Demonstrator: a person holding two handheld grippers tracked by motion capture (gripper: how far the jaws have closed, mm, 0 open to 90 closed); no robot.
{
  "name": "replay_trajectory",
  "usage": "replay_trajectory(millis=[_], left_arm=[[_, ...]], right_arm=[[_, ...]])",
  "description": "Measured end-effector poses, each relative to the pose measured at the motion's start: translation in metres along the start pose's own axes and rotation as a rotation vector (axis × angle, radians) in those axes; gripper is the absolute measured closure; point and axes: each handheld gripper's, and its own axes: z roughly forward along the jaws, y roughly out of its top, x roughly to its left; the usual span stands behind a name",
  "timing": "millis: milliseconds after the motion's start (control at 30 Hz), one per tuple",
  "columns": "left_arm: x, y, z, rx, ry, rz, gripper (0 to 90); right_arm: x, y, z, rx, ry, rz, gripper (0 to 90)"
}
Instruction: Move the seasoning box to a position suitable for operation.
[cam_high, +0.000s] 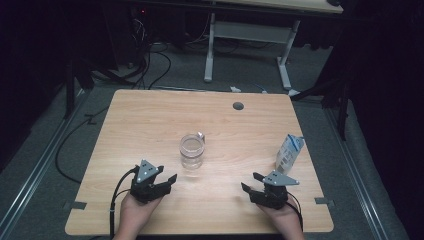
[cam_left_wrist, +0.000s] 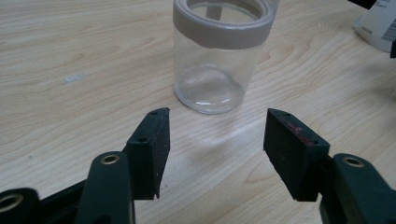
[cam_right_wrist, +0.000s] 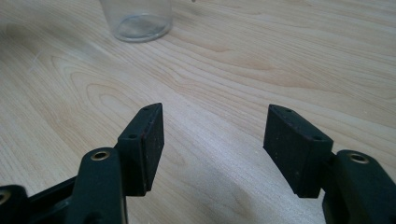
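Pale wood-grain laminate covered the table (cam_high: 150, 120) in the high view, where a clear glass jar (cam_high: 192, 151) stood upright at centre, a small carton (cam_high: 289, 153) at the right edge; the left gripper (cam_high: 168, 180) and right gripper (cam_high: 250, 182) rested apart, released. Left gripper view: the jar (cam_left_wrist: 217, 56), grey-banded at the rim, stood just ahead of spread black jaws. Right gripper view: the jar's base (cam_right_wrist: 139, 21) sat well off, jaws spread, nothing between.

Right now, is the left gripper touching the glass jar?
Apart. The left gripper view shows bare table between the left gripper and the glass jar.
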Motion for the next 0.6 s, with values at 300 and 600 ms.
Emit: replay_trajectory(millis=[300,600], left_arm=[[0.006,0.023,0.000,-0.033,-0.002,-0.014,46.1],[0.006,0.046,0.007,-0.045,-0.002,-0.002,47.4]], right_arm=[[-0.004,-0.003,0.001,0.007,-0.001,0.024,37.9],[-0.004,-0.003,0.001,0.010,0.004,0.019,37.9]])
